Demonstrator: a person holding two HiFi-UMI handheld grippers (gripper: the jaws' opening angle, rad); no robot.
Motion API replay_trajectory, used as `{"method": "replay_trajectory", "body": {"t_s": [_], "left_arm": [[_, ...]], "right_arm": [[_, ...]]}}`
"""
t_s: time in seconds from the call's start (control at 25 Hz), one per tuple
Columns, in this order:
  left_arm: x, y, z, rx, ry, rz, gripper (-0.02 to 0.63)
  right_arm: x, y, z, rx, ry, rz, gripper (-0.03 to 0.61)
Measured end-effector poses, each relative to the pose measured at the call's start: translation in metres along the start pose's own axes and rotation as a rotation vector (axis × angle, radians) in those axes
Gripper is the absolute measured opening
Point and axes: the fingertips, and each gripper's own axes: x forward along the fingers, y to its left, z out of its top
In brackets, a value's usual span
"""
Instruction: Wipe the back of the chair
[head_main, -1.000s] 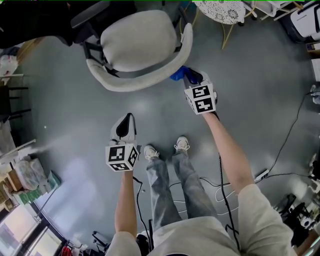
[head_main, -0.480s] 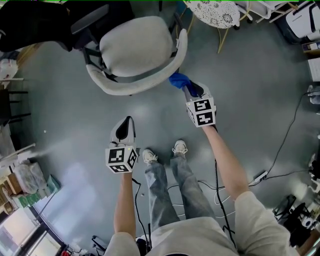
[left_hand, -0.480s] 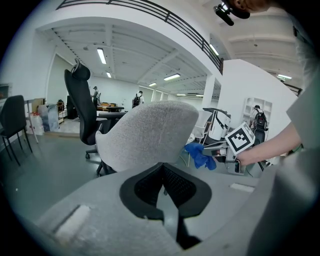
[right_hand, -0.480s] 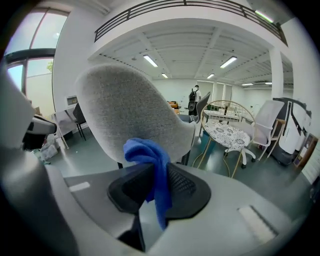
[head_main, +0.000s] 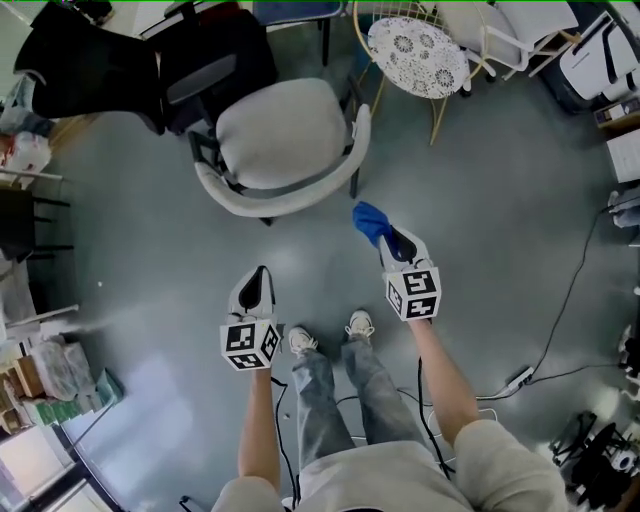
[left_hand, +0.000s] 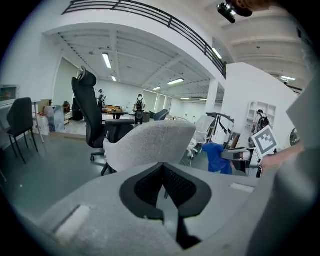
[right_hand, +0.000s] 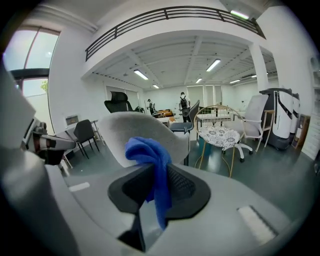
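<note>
Pinching bunched blue microfibre cloth (head_main: 369, 221) in right gripper (head_main: 390, 243), wad kept forward, likely as wiping pad. Grey fabric shell chair (head_main: 285, 135) ahead, curved back facing person, clear of cloth. Left gripper (head_main: 256, 277) jaws together, empty, held aside.

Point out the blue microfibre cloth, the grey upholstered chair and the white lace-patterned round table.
blue microfibre cloth (head_main: 369, 221): head view, its bunched free end.
grey upholstered chair (head_main: 283, 133): head view, seat cushion.
white lace-patterned round table (head_main: 416, 56): head view, middle of tabletop.
</note>
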Motion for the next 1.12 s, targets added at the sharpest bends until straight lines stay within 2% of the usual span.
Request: {"method": "replay_trajectory", "body": {"t_s": [0.24,0.8,1.12], "left_arm": [[-0.038,-0.01,0.049,0.023,-0.041,0.01,0.002],[-0.116,-0.013,0.172,0.062,-0.159,0.023,0.002],[-0.154,-0.012,0.216,0.096,-0.205,0.037,0.002]], "right_arm": [[-0.048,0.027,0.051,-0.039,-0.048,0.026,0.075],[-0.115,0.059,0.202,-0.09,-0.213,0.04,0.074],[-0.148,0.075,0.247,-0.091,-0.259,0.052,0.074]]}}
